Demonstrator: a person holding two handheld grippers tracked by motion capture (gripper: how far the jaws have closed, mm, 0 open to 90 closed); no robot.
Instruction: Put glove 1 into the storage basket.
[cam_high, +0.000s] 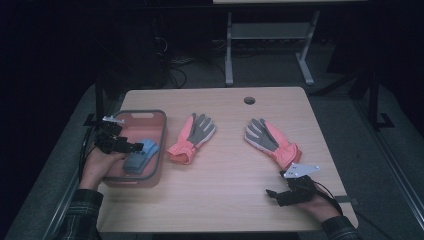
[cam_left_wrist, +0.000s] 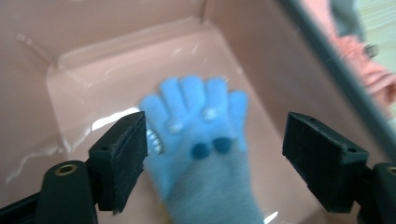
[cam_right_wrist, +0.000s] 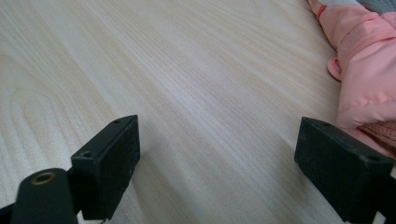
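From up high, the blue glove (cam_high: 141, 155) lay inside the pink bin (cam_high: 150, 116) at the table's (cam_high: 235, 200) left edge, fingers toward the far end. The left gripper (cam_high: 131, 146) hung over the bin just beside it. Two pink gloves sat out on the wood, one (cam_high: 192, 138) just right of the bin, the other (cam_high: 272, 141) further right, near the right gripper (cam_high: 270, 193), which rested low by the front edge.

In the left gripper view the jaws stood wide apart, nothing pinched; the glove (cam_left_wrist: 201, 154) lay flat on the bin floor (cam_left_wrist: 84, 84) between and below them, the left pad close to its edge. Blurry, but it looked like a small knit thing: bright blue fingers, grey cuff, a couple of dark dots and pale patches on the palm. My guess is it's light, floppy and a bit stretchy, so nothing to break. I'd pinch it at the cuff or mid-palm, since a single finger would just dangle and could slip.

The right gripper view showed open jaws over bare wood, holding nothing, with a pink glove's cuff (cam_right_wrist: 364, 70) off to the right, near that jaw.
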